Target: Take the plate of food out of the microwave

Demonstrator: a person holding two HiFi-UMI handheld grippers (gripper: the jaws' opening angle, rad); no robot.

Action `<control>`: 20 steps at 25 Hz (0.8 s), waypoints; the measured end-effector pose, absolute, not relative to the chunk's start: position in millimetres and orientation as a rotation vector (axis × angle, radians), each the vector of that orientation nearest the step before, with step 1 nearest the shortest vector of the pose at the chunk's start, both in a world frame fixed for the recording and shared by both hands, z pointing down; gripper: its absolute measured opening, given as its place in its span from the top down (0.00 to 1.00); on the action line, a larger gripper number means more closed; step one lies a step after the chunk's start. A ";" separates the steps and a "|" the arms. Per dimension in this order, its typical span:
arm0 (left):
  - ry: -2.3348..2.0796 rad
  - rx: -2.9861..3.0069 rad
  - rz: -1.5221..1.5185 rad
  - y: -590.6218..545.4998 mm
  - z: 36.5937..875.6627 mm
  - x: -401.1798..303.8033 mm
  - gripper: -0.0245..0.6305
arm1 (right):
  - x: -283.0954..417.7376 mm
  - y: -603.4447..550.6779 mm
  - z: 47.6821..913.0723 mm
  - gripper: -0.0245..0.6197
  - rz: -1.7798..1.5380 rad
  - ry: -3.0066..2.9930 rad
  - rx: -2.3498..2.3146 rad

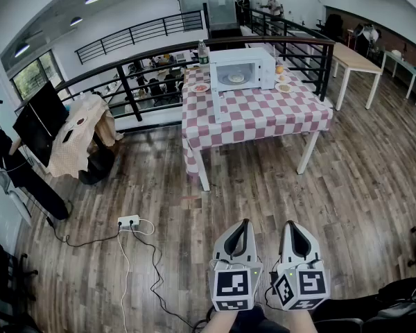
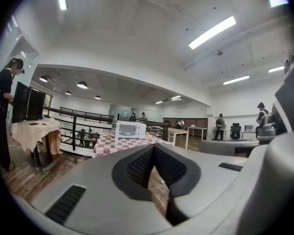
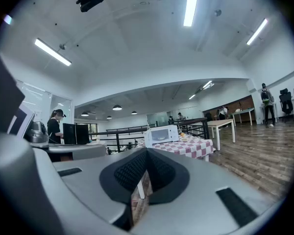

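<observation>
Two grippers, the left gripper and the right gripper, are held side by side low in the head view, aimed about level at the microwave. Both pairs of jaws are pressed together with nothing between them, probably because nothing is within reach. The plate of food sits inside the microwave, behind a door that looks shut, on the checked tabletop, well apart across the wooden floor.

open office loft: desks, railing, monitors
</observation>
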State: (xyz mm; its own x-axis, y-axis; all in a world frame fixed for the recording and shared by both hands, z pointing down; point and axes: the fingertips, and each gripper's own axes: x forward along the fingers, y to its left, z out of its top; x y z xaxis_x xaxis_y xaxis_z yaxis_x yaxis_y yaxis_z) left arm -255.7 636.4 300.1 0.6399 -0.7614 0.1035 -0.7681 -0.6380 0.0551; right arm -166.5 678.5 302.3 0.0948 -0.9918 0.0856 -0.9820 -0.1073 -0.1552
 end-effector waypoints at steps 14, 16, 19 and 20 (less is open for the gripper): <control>-1.275 2.751 0.125 625.0 305.9 -234.1 0.95 | -148.1 667.4 312.3 0.97 -0.298 2.061 -2.263; -1.280 2.748 0.123 623.0 308.0 -229.9 0.95 | -143.3 666.0 314.7 0.97 -0.303 2.062 -2.257; -1.294 2.738 0.122 620.2 312.4 -223.8 0.95 | -135.2 663.4 320.7 0.97 -0.314 2.067 -2.249; -1.298 2.733 0.121 619.1 313.9 -221.8 0.95 | -132.4 662.1 323.1 0.97 -0.320 2.070 -2.246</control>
